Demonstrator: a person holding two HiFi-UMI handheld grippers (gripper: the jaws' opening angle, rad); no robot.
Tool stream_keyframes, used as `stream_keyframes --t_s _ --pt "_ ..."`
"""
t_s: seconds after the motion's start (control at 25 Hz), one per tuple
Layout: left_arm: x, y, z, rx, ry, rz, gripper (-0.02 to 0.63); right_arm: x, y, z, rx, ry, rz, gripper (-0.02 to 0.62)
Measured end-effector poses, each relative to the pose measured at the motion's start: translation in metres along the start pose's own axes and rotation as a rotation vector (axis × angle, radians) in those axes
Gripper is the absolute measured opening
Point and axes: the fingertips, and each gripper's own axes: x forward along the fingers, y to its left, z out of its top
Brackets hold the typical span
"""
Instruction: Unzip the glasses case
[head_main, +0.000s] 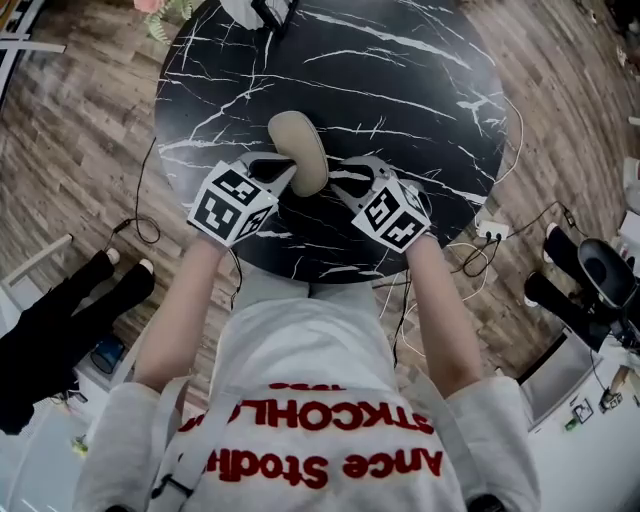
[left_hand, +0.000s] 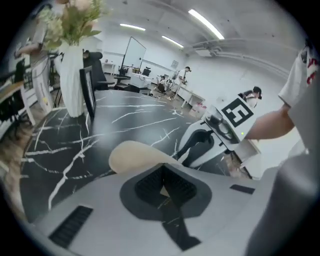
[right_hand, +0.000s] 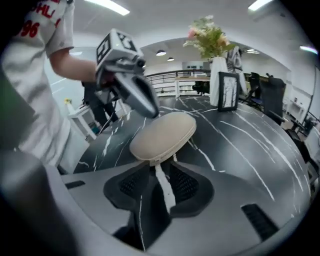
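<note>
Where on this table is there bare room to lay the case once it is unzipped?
Bare marble: the wide middle and right of the table, between the glasses case and the vase and picture frame at the far edge. Crowded: the near edge, where the left gripper and right gripper flank the case.

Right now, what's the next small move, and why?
Probably ease the right gripper forward and close it on the near end of the glasses case: the jaws stand apart just short of it, while the left gripper is shut at the case's edge.
</note>
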Motion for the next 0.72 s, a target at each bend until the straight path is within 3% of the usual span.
stream_keyframes --t_s 0.12,0.24,0.36,0.72 --pt "0.009 0.008 0.013 0.129 0.016 0.000 0.008 0.014 0.014 -0.010 -0.085 0.075 0.033 0.157" --pt "0.013 0.007 0.018 0.170 0.030 -0.008 0.008 0.018 0.014 -0.008 -0.153 0.098 0.010 0.163" --pt "0.012 0.011 0.012 0.158 0.044 -0.001 0.008 0.016 0.016 -0.006 -0.178 0.087 -0.028 0.133" --pt "0.011 0.012 0.012 0.133 0.009 -0.005 0.008 0.014 0.017 -0.004 -0.136 0.049 -0.100 0.122"
